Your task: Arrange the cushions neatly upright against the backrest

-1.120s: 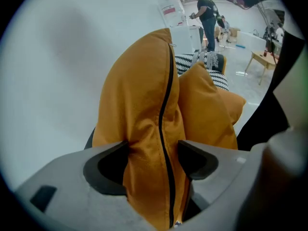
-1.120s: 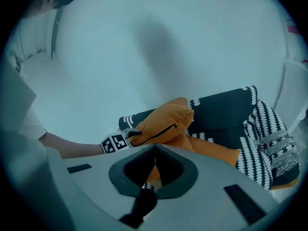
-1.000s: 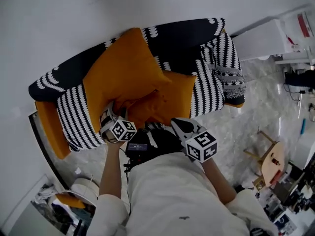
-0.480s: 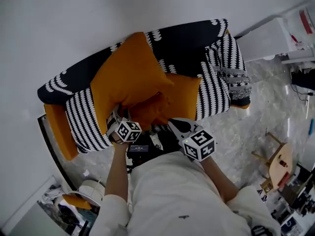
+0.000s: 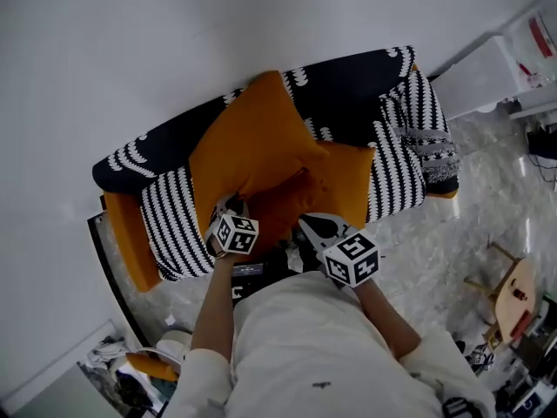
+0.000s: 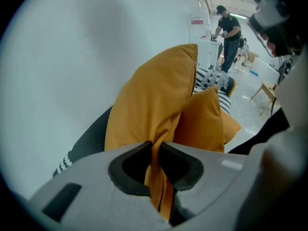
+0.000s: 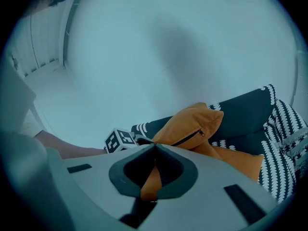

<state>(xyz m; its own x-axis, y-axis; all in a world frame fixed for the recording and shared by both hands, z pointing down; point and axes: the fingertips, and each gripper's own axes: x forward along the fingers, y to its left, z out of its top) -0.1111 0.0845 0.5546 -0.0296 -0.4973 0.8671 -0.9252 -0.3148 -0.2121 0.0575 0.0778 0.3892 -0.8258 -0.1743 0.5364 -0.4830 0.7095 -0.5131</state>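
1. While bent over the seat, holds the left gripper [image 5: 228,207] and the right gripper [image 5: 306,221] side by side at the near edge of a heap of orange cushions, the left one just beside a black-and-white striped armrest [image 5: 174,220]
2. Has just been closing the left jaws, which are now almost together, the dark pads [image 6: 129,167] nipping a thin fold of a tall orange fabric cushion [image 6: 154,95]
3. Finds that cushion rising straight up from the pinch, upright, beside the black sofa backrest with white scallop print [image 6: 91,138], with a smaller orange cushion [image 6: 204,119] just behind it and touching it
4. Has the right jaws pressed fully together on a short flap of orange fabric that runs up into an orange cushion with a dark zipper [image 7: 192,124]
5. Places that zipped cushion just beyond the jaw tips and a little to their right, tilted, in front of the backrest, with the left gripper's marker cube [image 7: 118,139] just to its left
6. Shows, in the head view, a large orange cushion [image 5: 252,142] propped against the backrest beyond the left gripper, and the smaller cushion ahead of the right gripper, against the far striped armrest [image 5: 396,168]
7. Cannot tell from above which cushion the shaded orange fabric between the two grippers belongs to
8. Leaves a white wall [image 5: 174,42] behind the sofa, pale marble floor [image 5: 452,233] and a wooden stool [image 5: 513,290] well apart from it
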